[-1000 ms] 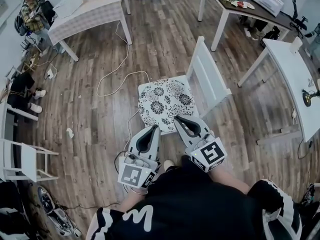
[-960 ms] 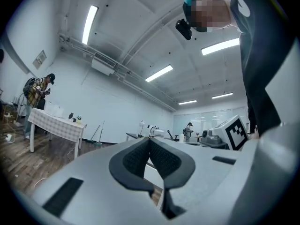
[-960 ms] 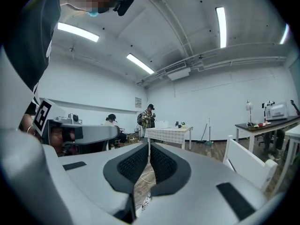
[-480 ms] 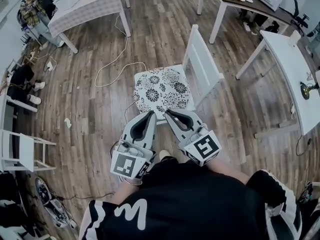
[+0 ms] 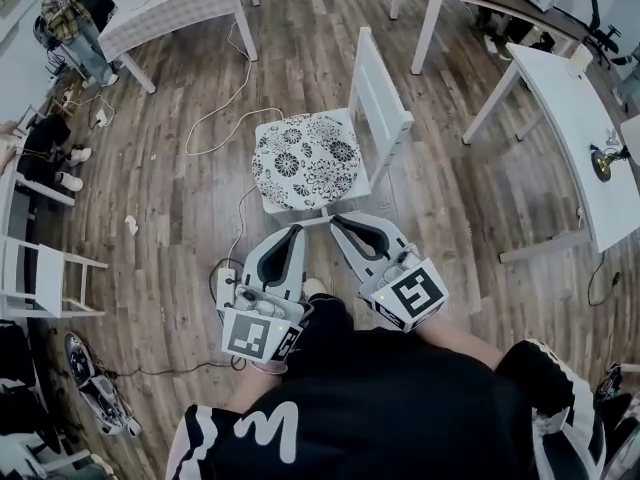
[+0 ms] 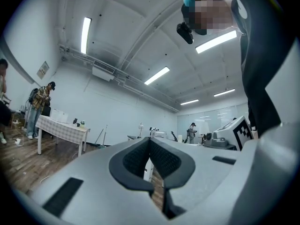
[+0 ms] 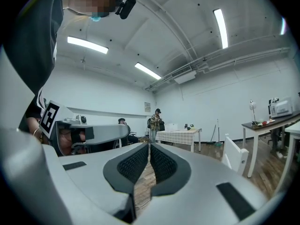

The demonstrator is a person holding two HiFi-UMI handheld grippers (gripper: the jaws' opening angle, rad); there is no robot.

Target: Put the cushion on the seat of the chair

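In the head view the black-and-white flowered cushion (image 5: 305,158) lies flat on the seat of the white chair (image 5: 378,98), whose backrest stands along its right side. My left gripper (image 5: 297,230) and right gripper (image 5: 337,220) hover side by side just short of the seat's near edge, apart from the cushion. Both point at the chair, shut, with nothing between the jaws. In the left gripper view the left gripper (image 6: 149,140) has its pads meeting at the tip. The right gripper (image 7: 149,145) is likewise shut in the right gripper view, with the chair's white backrest (image 7: 233,156) off to the right.
A checked-cloth table (image 5: 175,8) stands at the back left with a person (image 5: 70,18) beside it. White tables (image 5: 580,118) line the right. A white cable (image 5: 222,113) loops over the wooden floor left of the chair. Another white chair (image 5: 45,278) sits at the left edge.
Both grippers have drawn back together from the cushion, which stays on the seat. The chair now sits farther from them in the head view.
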